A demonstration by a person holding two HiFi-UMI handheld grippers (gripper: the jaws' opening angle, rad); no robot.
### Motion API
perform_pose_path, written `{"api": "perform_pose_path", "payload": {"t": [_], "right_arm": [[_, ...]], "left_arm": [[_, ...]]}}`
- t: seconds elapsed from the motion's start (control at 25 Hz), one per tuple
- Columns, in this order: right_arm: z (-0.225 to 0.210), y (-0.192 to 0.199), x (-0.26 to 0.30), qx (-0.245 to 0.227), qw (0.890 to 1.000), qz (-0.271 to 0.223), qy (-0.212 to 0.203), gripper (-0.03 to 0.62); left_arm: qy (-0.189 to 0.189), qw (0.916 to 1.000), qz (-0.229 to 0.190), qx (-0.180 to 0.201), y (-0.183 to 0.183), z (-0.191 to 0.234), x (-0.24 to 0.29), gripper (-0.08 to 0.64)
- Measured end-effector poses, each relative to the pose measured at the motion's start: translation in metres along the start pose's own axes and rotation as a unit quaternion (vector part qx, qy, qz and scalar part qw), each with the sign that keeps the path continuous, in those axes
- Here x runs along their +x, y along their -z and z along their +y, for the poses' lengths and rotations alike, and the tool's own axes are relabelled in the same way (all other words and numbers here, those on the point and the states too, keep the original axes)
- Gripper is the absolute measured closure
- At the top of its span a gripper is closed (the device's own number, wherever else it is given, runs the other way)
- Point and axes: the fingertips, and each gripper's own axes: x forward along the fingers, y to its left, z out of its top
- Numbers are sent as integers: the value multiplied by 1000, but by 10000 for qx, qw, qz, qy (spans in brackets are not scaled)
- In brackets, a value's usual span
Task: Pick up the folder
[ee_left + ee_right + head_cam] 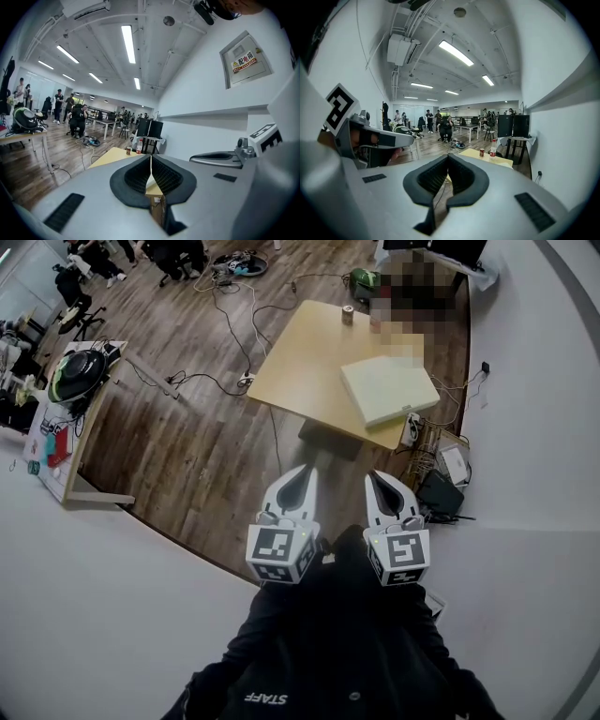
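Two grippers side by side above the wooden floor (pixel 187 456), pointing toward the table (pixel 300 352). Left gripper (pixel 304 472): jaws pressed together tip to tip, nothing between them. Right gripper (pixel 379 478): jaws likewise fully closed, holding nothing. Well ahead of both, cream-white folder (pixel 389 388) lying flat on the yellow table, by its near right corner, untouched. Small can (pixel 348 315) upright near the far edge. Cables (pixel 234 334) strewn over the floor left of the table.
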Motion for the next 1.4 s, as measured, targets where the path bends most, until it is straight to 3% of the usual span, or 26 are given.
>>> {"api": "perform_pose_path", "payload": {"t": [0.32, 0.6, 1.0, 1.4], "right_arm": [[-6, 15, 17, 14, 9999, 127, -2, 569], [-41, 11, 64, 212, 9995, -18, -221, 569], [-169, -12, 146, 561, 9984, 11, -101, 569], [-275, -4, 202, 1005, 9949, 45, -118, 569]], "left_arm": [[-50, 9994, 236, -246, 18, 14, 15, 523], [-165, 9991, 304, -235, 13, 29, 72, 523], [-105, 9993, 346, -128, -26, 35, 225, 523], [-135, 9978, 646, -54, -33, 27, 347, 523]]}}
